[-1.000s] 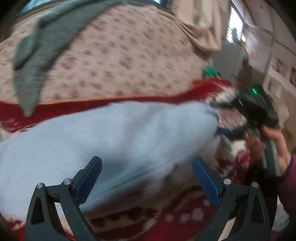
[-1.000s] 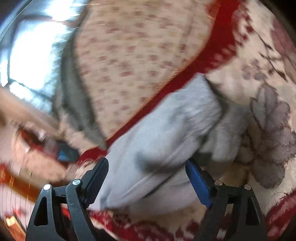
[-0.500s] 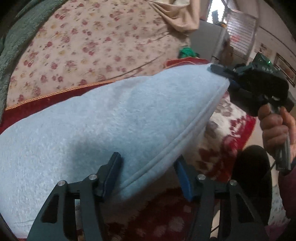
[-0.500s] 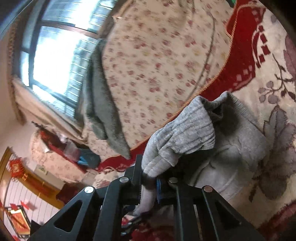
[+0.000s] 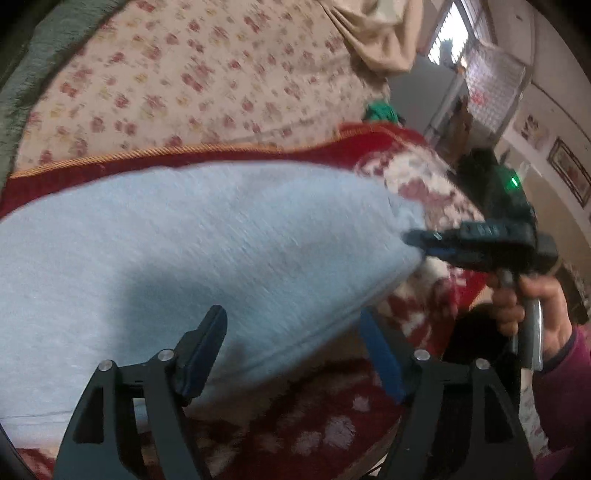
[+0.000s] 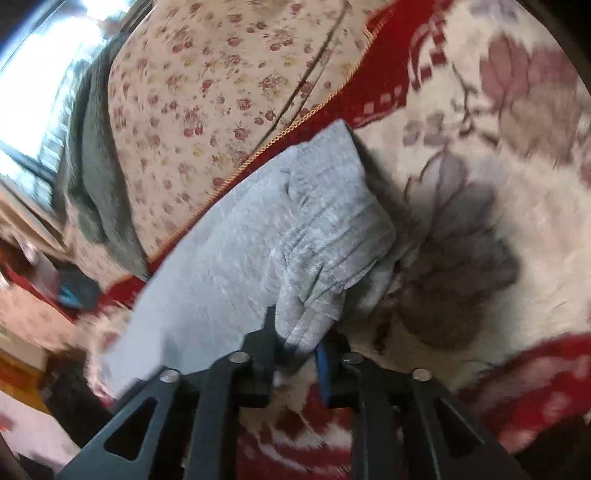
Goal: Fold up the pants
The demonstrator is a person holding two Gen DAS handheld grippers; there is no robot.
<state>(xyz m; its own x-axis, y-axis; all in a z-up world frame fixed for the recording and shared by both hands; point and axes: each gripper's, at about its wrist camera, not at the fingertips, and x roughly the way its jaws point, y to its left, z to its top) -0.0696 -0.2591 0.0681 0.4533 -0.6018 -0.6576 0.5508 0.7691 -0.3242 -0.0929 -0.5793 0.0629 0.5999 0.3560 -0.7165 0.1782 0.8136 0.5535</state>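
The light grey pants (image 5: 192,243) lie across a red and cream floral blanket (image 5: 317,424). My left gripper (image 5: 295,347) is open, its fingers on either side of the pants' near folded edge without pinching it. My right gripper (image 6: 299,350) is shut on the ribbed end of the pants (image 6: 314,236). In the left wrist view the right gripper (image 5: 476,240) shows at the right, held by a hand, clamping the pants' far end just above the blanket.
A cream flowered bedspread (image 5: 177,81) lies beyond the blanket, with a grey-green cloth (image 6: 92,177) along its edge. A beige cloth (image 5: 373,33) hangs at the back. A green object (image 5: 382,110) sits by the bed's far corner.
My right gripper, shut on the pants' end, has carried it lower toward the blanket. My left gripper's fingers have spread wider around the pants' edge.
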